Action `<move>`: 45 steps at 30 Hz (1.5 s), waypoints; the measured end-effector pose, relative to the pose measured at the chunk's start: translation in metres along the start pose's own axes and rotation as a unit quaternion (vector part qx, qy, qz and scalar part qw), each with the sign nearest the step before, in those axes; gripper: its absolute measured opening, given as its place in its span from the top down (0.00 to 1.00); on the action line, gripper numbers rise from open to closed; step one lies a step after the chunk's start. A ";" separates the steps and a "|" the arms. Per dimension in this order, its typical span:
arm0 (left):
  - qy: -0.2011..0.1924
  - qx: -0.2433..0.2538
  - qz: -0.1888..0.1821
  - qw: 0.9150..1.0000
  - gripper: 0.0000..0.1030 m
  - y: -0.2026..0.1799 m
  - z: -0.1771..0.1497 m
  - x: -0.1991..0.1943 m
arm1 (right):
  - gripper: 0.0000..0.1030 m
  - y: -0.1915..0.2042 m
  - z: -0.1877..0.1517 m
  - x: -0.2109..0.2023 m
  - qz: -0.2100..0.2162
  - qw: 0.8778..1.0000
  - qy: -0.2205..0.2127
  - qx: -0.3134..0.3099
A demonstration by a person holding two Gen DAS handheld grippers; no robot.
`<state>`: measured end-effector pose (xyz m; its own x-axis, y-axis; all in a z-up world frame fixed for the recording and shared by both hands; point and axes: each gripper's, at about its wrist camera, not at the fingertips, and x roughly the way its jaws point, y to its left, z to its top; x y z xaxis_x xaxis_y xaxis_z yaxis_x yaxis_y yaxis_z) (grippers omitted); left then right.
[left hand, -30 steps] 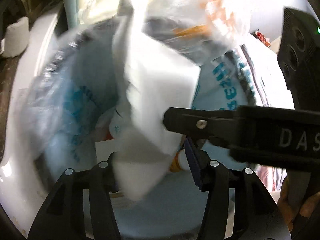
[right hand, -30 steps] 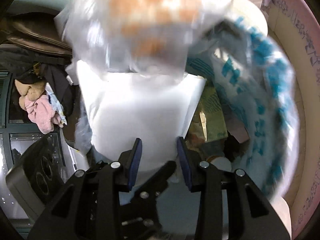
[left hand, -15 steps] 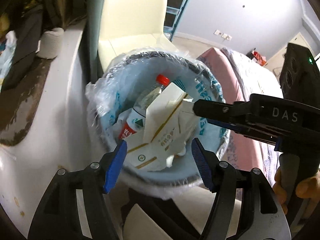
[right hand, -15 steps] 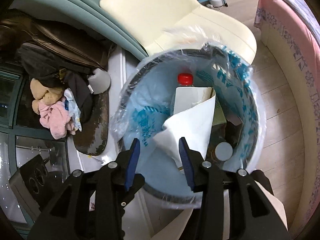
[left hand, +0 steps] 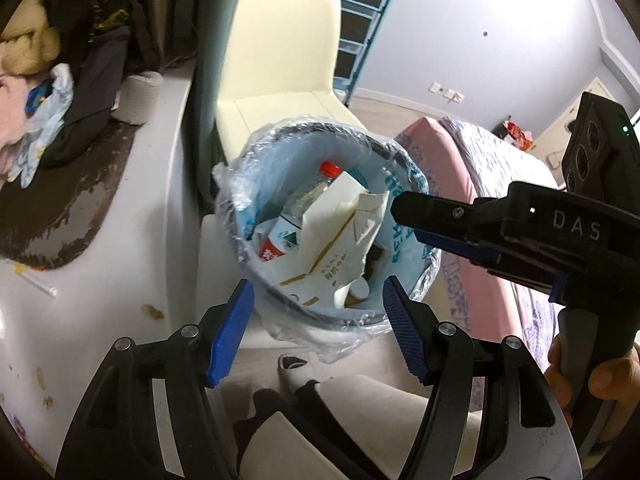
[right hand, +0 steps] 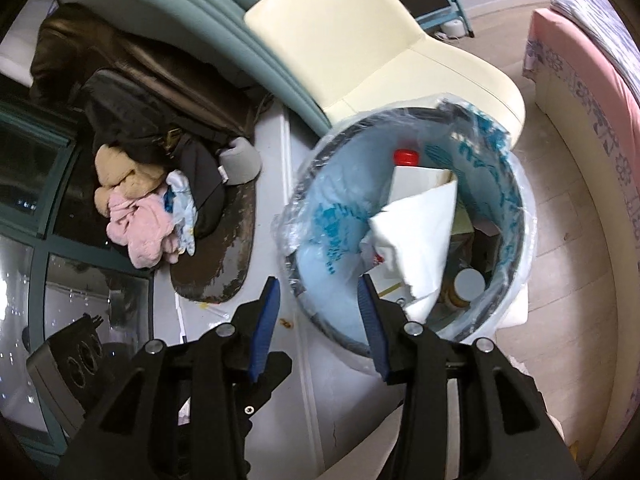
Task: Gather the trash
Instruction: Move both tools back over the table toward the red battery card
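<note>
The bed [left hand: 472, 172] with its pink side fills the room toward three o'clock, and the white counter [left hand: 132, 208] runs along nine o'clock, carrying a heap of clothes [right hand: 140, 216] and a dark worn mat [left hand: 52, 216]. A cream chair [left hand: 280, 52] stands at twelve o'clock, its seat just behind the bin. These three hem the bin in, so the only free way for me, as I judge it, is straight above the opening and toward six o'clock, where bare wooden floor [right hand: 568, 280] shows.

The trash bin [left hand: 280, 300] sits between counter and bed, lined with a pale blue plastic bag [right hand: 332, 236] folded over the rim so that dropped things stay inside. The trash lies in it: a white carton [left hand: 320, 240] leans upright against a bottle with a red cap [left hand: 330, 168], and its crumpled flap reaches near the rim at two o'clock. It stands tall because the bin is already well filled, I think.

My left gripper [left hand: 318, 330] hangs over the near rim with its fingers [left hand: 230, 328] spread wide and nothing between them. My right gripper [right hand: 318, 330] points down at the bin's edge, fingers parted less widely, also empty. The liner's loose edge at seven o'clock could snag a finger if I dip low.
</note>
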<state>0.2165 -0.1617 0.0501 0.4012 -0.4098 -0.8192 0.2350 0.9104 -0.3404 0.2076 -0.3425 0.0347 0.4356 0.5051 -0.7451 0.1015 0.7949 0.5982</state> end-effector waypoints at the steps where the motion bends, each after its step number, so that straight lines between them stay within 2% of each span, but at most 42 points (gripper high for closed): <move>1: -0.004 -0.004 0.001 1.000 0.38 0.003 -0.002 -0.004 | 0.62 0.005 -0.001 0.000 0.001 1.000 0.000 -0.007; 11: -0.045 -0.063 0.031 0.997 0.38 0.046 -0.035 -0.056 | 0.62 0.073 -0.034 0.016 0.027 0.996 0.028 -0.085; 17: -0.066 -0.117 0.061 0.989 0.38 0.087 -0.076 -0.097 | 0.62 0.121 -0.074 0.036 0.048 0.988 0.063 -0.134; 21: -0.081 -0.155 0.087 0.981 0.38 0.115 -0.113 -0.125 | 0.62 0.153 -0.107 0.051 0.061 0.979 0.091 -0.169; 29: -0.104 -0.234 0.128 0.958 0.38 0.162 -0.193 -0.178 | 0.62 0.208 -0.181 0.071 0.086 0.960 0.140 -0.228; 34: -0.114 -0.278 0.148 0.942 0.38 0.185 -0.242 -0.205 | 0.62 0.242 -0.229 0.084 0.097 0.943 0.169 -0.270; 38: -0.124 -0.319 0.158 0.926 0.38 0.203 -0.274 -0.220 | 0.62 0.264 -0.262 0.092 0.100 0.927 0.196 -0.302; 43: -0.142 -0.380 0.161 0.900 0.38 0.228 -0.309 -0.236 | 0.62 0.290 -0.296 0.104 0.101 0.904 0.220 -0.351; 45: -0.149 -0.395 0.167 0.891 0.38 0.235 -0.318 -0.240 | 0.62 0.297 -0.304 0.112 0.101 0.899 0.229 -0.361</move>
<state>-0.1064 0.1682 0.0202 0.5769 0.0021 -0.8168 -0.5907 0.6918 -0.4154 0.0141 0.0521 0.0394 -0.0497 0.6175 -0.7850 -0.6161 0.5997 0.5107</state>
